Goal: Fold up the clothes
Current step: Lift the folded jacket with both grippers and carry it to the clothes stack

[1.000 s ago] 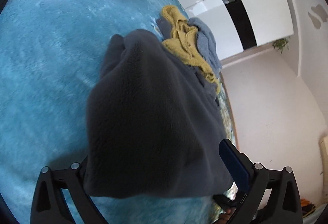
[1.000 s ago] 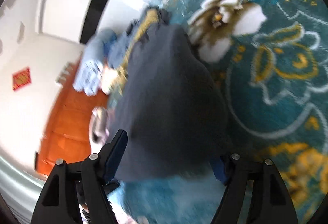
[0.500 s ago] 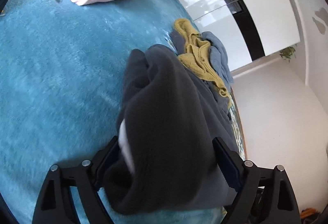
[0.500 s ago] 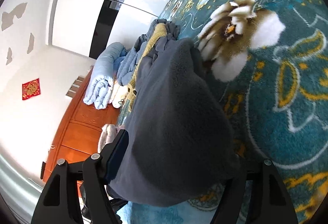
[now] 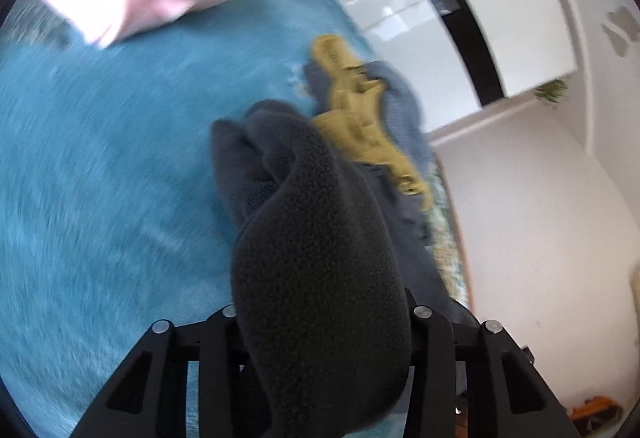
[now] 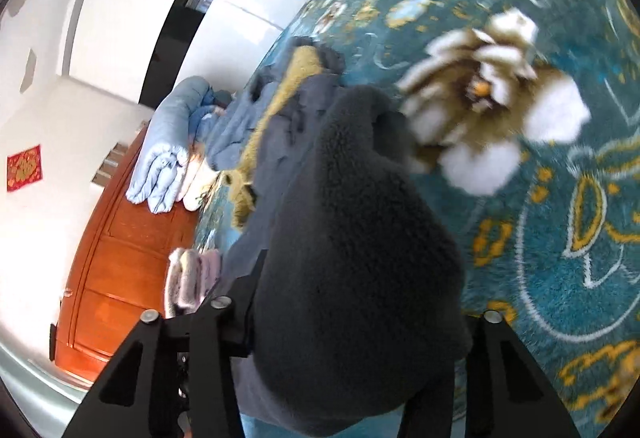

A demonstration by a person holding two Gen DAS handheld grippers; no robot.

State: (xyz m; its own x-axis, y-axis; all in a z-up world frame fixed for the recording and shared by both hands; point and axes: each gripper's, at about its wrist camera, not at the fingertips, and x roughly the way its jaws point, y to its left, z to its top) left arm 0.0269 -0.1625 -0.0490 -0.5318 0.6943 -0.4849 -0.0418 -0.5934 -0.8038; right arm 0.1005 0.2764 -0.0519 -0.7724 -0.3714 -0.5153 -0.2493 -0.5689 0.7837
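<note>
Teal blanket, orange cabinet at 8 — left gripper, right gripper both pinching grey fleece.

Fingertips buried, far clothes smeared

The dark grey fleece garment hides both tools' fingertips; the pink folded cloth at the bed's far edge is motion-blurred.

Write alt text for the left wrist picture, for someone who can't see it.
A dark grey fleece fills the middle, bunched between the left gripper at the bottom edge and trailing away over a teal blanket. Beyond it lie a mustard knit on blue-grey cloth, and a blurred pink garment at top left.
</note>
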